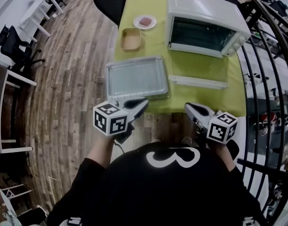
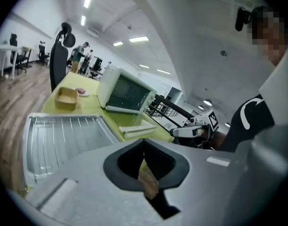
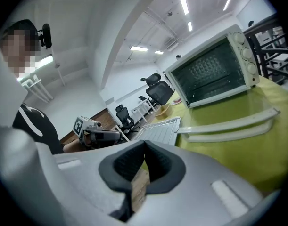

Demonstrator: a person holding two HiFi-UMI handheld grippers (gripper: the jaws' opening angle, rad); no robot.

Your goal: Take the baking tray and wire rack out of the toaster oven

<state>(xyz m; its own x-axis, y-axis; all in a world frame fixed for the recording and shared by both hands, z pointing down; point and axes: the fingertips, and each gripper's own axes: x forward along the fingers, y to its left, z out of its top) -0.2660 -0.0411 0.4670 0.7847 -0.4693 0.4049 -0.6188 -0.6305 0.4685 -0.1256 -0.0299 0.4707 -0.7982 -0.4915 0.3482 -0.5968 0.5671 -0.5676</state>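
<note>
The white toaster oven (image 1: 205, 27) stands at the far right of the green table, its glass door shut. The metal baking tray (image 1: 109, 79) lies flat at the table's near left, with the wire rack (image 1: 136, 76) resting in it. My left gripper (image 1: 144, 101) hovers just off the table's near edge, right by the tray's front rim, jaws shut and empty. My right gripper (image 1: 187, 107) is level with it at the right, also shut on nothing. The left gripper view shows the tray (image 2: 30, 140) and rack (image 2: 68, 133) below left of the shut jaws.
A long white flat strip (image 1: 198, 82) lies in front of the oven. A tan dish (image 1: 131, 39) and a white plate (image 1: 145, 21) sit at the far left of the table. A black chair (image 1: 108, 1) stands beyond. Black railing (image 1: 271, 79) runs along the right.
</note>
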